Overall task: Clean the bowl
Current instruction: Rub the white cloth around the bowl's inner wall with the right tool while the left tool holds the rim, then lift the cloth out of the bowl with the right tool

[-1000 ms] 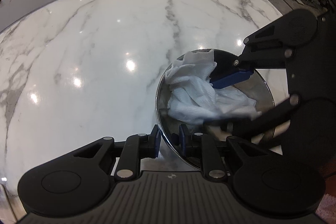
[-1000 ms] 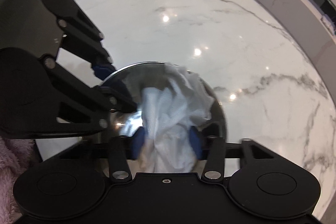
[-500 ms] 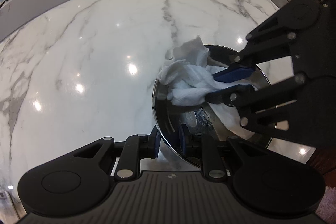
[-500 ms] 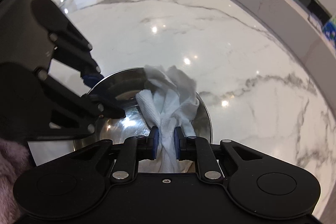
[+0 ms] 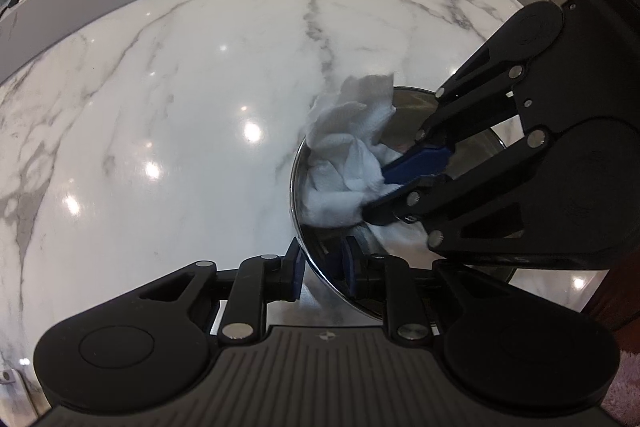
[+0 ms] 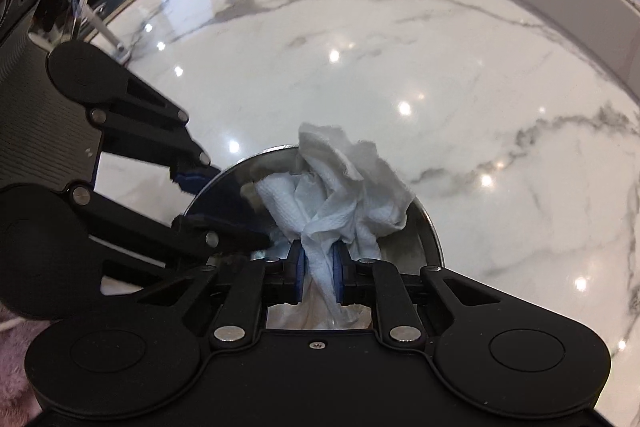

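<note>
Stainless steel bowl (image 5: 400,291) sits near marble countertop's (image 5: 180,107) near edge, close to corner. Crumpled white paper towel (image 6: 344,183) inside bowl, spilling over far rim. Left gripper (image 5: 322,263) fingers narrow, pinching bowl's near rim. Right gripper (image 6: 319,265) fingers narrow, clamped on twisted tail of paper towel, reaching into bowl.

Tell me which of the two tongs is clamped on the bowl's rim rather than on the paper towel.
The left tongs: their blue pads straddle the steel bowl at its rim. The right tongs pinch the crumpled white paper towel inside the bowl instead.
</note>
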A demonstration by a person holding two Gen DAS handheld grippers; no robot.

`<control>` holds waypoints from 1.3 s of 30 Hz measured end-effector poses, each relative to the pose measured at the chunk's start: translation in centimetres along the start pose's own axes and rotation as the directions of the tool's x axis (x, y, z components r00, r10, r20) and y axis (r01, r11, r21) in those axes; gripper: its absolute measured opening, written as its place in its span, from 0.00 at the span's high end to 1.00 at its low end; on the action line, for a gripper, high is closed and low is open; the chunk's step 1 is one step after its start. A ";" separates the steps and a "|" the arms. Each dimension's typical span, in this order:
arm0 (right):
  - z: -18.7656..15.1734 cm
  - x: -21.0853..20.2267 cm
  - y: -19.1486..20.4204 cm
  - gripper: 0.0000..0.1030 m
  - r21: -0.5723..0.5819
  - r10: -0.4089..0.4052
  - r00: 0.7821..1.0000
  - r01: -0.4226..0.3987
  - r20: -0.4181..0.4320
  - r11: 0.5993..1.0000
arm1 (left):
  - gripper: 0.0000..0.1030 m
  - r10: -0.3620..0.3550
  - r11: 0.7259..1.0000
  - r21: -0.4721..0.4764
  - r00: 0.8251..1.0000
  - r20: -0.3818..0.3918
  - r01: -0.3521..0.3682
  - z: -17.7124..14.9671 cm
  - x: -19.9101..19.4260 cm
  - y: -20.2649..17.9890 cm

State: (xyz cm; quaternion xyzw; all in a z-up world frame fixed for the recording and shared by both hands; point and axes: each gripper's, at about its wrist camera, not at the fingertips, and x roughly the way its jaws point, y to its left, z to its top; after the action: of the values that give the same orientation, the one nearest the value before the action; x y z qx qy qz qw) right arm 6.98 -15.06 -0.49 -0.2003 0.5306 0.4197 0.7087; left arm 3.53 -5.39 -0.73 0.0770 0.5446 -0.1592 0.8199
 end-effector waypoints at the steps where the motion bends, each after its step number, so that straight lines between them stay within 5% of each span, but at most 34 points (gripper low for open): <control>1: -0.1 -0.1 0.1 0.87 -0.006 -0.002 1.000 0.002 -0.012 1.000 | 0.83 0.001 1.000 -0.001 1.000 0.000 -0.001 0.0 0.0 0.0; 10: -0.3 -0.2 2.2 0.88 -0.123 -0.139 0.984 0.125 -0.115 0.985 | 0.85 0.007 1.000 0.005 1.000 0.005 -0.007 0.2 -0.1 -0.1; 15: -0.3 -0.3 1.7 0.88 -0.087 -0.179 0.982 0.174 -0.064 0.981 | 0.82 -0.002 1.000 0.027 1.000 0.009 0.002 0.0 0.0 -0.1; 29: 0.1 0.7 1.2 0.88 0.024 -0.092 0.993 0.091 0.074 0.996 | 0.79 -0.007 1.000 0.025 1.000 -0.002 0.007 -0.2 -0.1 -0.1; 39: 0.5 0.5 1.8 0.89 -0.045 -0.246 0.966 0.250 0.075 0.967 | 0.81 0.011 1.000 -0.008 1.000 -0.007 -0.011 -0.1 -0.1 0.1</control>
State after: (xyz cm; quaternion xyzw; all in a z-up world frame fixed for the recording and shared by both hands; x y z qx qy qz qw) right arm 5.85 -13.49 -0.45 -0.2696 0.4653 0.3485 0.7677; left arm 3.40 -5.23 -0.66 0.0773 0.5476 -0.1520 0.8192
